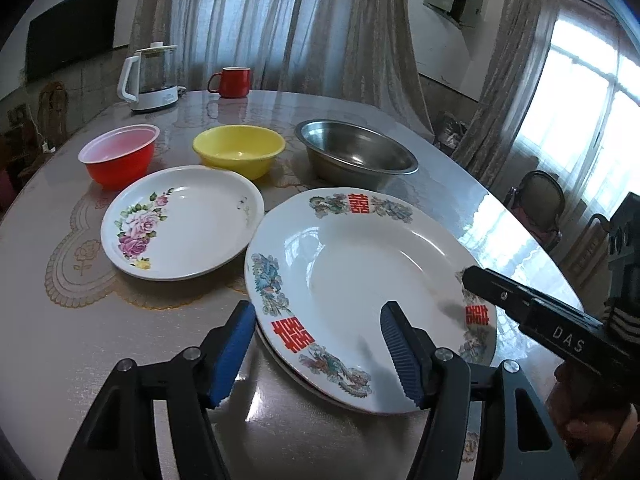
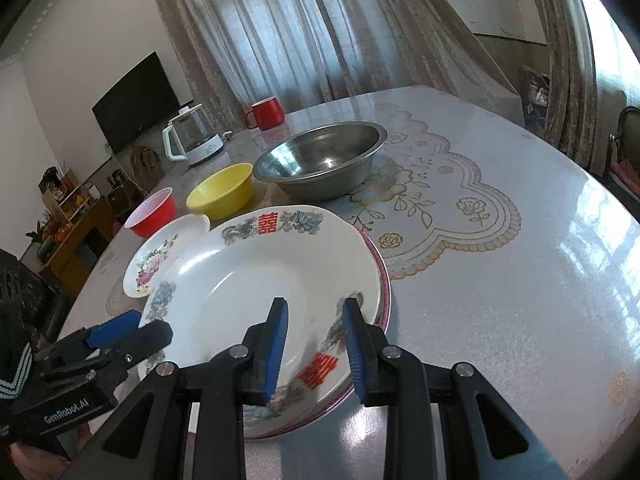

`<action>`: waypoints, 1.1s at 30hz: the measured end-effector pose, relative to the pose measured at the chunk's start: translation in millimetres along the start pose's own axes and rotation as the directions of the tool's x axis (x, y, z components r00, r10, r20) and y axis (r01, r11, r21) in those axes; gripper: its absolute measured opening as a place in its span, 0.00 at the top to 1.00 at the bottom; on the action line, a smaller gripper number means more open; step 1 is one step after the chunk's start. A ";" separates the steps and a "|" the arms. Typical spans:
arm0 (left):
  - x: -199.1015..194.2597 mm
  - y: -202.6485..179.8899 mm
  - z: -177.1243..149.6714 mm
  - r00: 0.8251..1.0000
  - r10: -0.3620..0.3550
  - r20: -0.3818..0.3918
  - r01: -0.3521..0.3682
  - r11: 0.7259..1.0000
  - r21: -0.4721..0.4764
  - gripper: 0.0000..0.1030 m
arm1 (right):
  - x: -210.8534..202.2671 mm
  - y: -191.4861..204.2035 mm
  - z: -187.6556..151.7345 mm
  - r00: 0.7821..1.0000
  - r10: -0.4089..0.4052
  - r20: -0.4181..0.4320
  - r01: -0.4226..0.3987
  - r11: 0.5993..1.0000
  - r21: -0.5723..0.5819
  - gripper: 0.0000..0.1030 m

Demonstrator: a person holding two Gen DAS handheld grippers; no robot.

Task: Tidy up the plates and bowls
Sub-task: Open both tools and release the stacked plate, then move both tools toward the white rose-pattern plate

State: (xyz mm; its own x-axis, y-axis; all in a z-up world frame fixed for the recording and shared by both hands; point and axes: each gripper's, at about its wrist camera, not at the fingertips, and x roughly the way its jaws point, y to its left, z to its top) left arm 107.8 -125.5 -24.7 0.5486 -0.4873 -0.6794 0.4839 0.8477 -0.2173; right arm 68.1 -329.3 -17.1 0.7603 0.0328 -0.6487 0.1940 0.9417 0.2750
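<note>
Both my grippers meet at the dragon plate: right gripper clamps its near rim, left gripper straddles the edge, pads clear.

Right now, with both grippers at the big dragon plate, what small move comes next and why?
Probably ease the right gripper open and back off: the dragon plate already lies stacked on a pink-rimmed plate, while the left gripper stands open around its near rim, so the rose plate is next.

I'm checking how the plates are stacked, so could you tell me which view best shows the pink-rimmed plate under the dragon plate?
The right wrist view: the pink-rimmed plate shows as a crescent beside the dragon plate. The left wrist view shows only a sliver.
</note>
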 end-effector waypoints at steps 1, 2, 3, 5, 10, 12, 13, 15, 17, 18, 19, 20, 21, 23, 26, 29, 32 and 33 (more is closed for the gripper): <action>-2.6 1.8 0.0 1.000 0.006 0.008 -0.006 1.000 -0.002 0.36 | -1.6 1.0 0.2 1.000 0.007 0.005 -0.007 1.000 0.002 0.74; -5.0 3.5 0.2 1.000 0.011 0.014 -0.011 1.000 -0.007 0.35 | -3.0 1.9 0.5 1.000 0.008 0.009 -0.008 1.000 0.002 0.73; -8.1 6.0 0.5 1.000 0.014 0.020 -0.014 1.000 -0.015 0.34 | -4.5 3.6 0.9 1.000 0.008 0.012 -0.008 1.000 -0.002 0.73; -14.2 13.3 1.1 0.999 0.019 0.037 -0.017 0.999 -0.039 0.28 | -5.6 7.2 1.5 1.000 0.014 0.012 -0.014 1.000 -0.008 0.73; -27.8 36.6 0.5 0.995 0.073 0.071 -0.064 0.991 -0.119 0.17 | -2.0 18.6 1.3 0.999 0.036 -0.002 -0.036 0.999 -0.017 0.73; -30.6 45.0 -0.9 0.993 0.093 0.070 -0.082 0.986 -0.147 0.15 | 0.1 22.9 -0.5 0.999 0.051 -0.016 -0.052 0.999 -0.017 0.73; -32.7 50.2 -2.3 0.992 0.101 0.074 -0.088 0.982 -0.165 0.14 | 0.3 23.8 -1.4 0.998 0.054 -0.019 -0.054 0.998 -0.018 0.73; -34.9 60.5 -5.4 0.990 0.114 0.081 -0.095 0.975 -0.202 0.11 | 0.2 27.0 -3.1 0.998 0.057 -0.023 -0.058 0.998 -0.030 0.73; -34.6 71.5 -6.9 0.990 0.115 0.081 -0.093 0.967 -0.238 0.11 | 2.6 29.2 -3.2 0.998 0.052 -0.033 -0.053 0.998 -0.038 0.73; -33.3 74.8 -6.4 0.991 0.113 0.074 -0.092 0.964 -0.248 0.11 | 5.3 30.4 -2.2 0.998 0.053 -0.046 -0.054 0.998 -0.038 0.73; -32.1 76.9 -5.7 0.991 0.112 0.070 -0.091 0.963 -0.252 0.11 | 7.6 31.4 -1.0 0.997 0.055 -0.054 -0.057 0.998 -0.033 0.73; -32.4 79.9 -4.9 0.991 0.116 0.070 -0.094 0.962 -0.258 0.11 | 9.0 32.8 0.5 0.997 0.060 -0.056 -0.061 0.998 -0.029 0.73; -33.8 82.4 -4.4 0.990 0.124 0.073 -0.101 0.960 -0.262 0.11 | 9.4 35.1 2.0 0.997 0.064 -0.054 -0.065 0.997 -0.032 0.73; -36.0 86.1 -4.2 0.988 0.131 0.079 -0.106 0.959 -0.264 0.11 | 8.7 40.7 3.2 0.997 0.065 -0.049 -0.067 0.997 -0.047 0.72; -34.4 92.5 -3.1 0.986 0.143 0.083 -0.116 0.955 -0.272 0.11 | 9.1 49.1 3.6 0.996 0.074 -0.049 -0.078 0.994 -0.077 0.71; -31.4 101.4 -1.3 0.988 0.141 0.068 -0.115 0.948 -0.298 0.11 | 16.0 55.2 7.4 0.995 0.075 -0.071 -0.082 0.992 -0.097 0.71; -31.2 108.5 1.3 0.986 0.153 0.070 -0.124 0.943 -0.309 0.11 | 20.5 61.1 11.8 0.994 0.079 -0.077 -0.087 0.990 -0.114 0.71; -31.6 111.0 2.1 0.985 0.159 0.072 -0.129 0.941 -0.312 0.11 | 21.2 63.0 12.5 0.994 0.078 -0.076 -0.087 0.989 -0.119 0.70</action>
State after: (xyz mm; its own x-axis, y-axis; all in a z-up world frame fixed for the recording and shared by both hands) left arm 145.7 -16.5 -25.8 0.6661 -0.3600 -0.6532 0.1714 0.9263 -0.3357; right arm 104.2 -273.5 -4.6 0.7237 0.1318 -0.6774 0.0523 0.9683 0.2443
